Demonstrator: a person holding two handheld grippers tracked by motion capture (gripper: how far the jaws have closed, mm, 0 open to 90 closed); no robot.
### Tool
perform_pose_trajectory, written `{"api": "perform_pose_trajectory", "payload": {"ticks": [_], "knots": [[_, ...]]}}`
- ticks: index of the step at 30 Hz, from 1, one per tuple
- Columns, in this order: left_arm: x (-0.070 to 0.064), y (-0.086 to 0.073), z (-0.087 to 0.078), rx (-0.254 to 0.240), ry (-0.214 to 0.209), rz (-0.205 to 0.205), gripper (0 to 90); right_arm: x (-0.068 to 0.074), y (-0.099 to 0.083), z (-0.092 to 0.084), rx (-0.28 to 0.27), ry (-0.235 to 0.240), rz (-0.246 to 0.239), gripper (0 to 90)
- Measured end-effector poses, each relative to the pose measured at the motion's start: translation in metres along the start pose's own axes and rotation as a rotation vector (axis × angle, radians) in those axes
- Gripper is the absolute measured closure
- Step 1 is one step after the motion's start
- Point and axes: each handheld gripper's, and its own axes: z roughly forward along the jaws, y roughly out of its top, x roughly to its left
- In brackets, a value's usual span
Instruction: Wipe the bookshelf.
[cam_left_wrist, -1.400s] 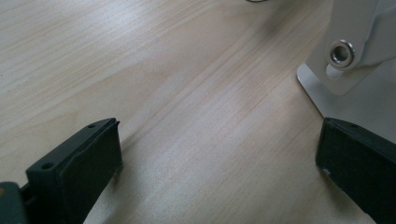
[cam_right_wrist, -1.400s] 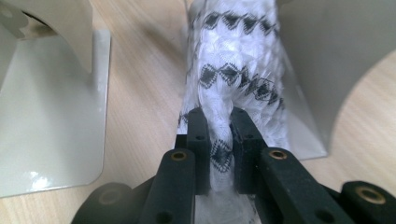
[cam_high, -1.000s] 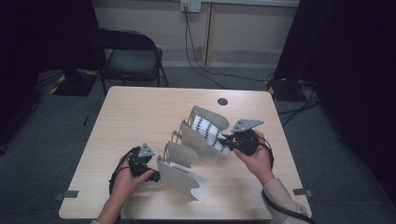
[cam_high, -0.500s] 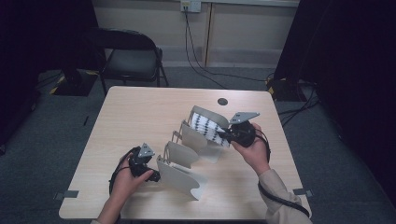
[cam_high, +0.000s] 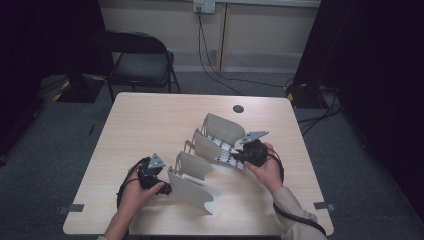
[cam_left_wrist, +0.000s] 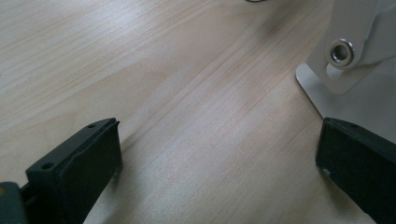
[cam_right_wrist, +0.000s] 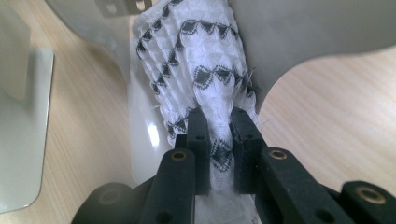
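A: Why is the right gripper (cam_right_wrist: 219, 116) clamped on the cloth (cam_right_wrist: 196, 60)?
B: To feed it into a slot of the rack (cam_high: 200, 165), between the far dividers.
A: Left gripper (cam_left_wrist: 219, 154)?
B: Jaws apart, beside the rack's near end, probably steadying.
A: Setting?
B: Pale wood surface (cam_high: 150, 125); chair (cam_high: 140, 62) and cables behind, dark curtains.

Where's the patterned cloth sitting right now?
The patterned cloth lies in the rack's far slot, right of the table's middle in the high view, pinched by the right claw between two white dividers.
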Motion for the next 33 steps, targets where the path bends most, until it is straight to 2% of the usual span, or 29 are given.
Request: {"api": "perform_pose_trajectory", "payload": {"ticks": [10,16,20,27,33], "knots": [[0.000,0.000,0.000,0.001,0.000,0.000,0.0,0.004,-0.012,0.008,0.010,0.013,0.010,80.8],[0.000,0.000,0.000,0.000,0.000,0.001,0.0,0.007,-0.007,-0.009,-0.010,0.010,-0.014,80.8],[0.000,0.000,0.000,0.000,0.000,0.000,0.0,0.006,0.004,-0.032,-0.053,-0.004,-0.038,80.8],[0.000,0.000,0.000,0.003,0.000,0.005,0.0,0.011,0.034,-0.068,-0.126,-0.038,-0.084,80.8],[0.000,0.000,0.000,0.004,0.000,0.006,0.0,0.011,0.062,-0.083,-0.161,-0.064,-0.121,80.8]]}}
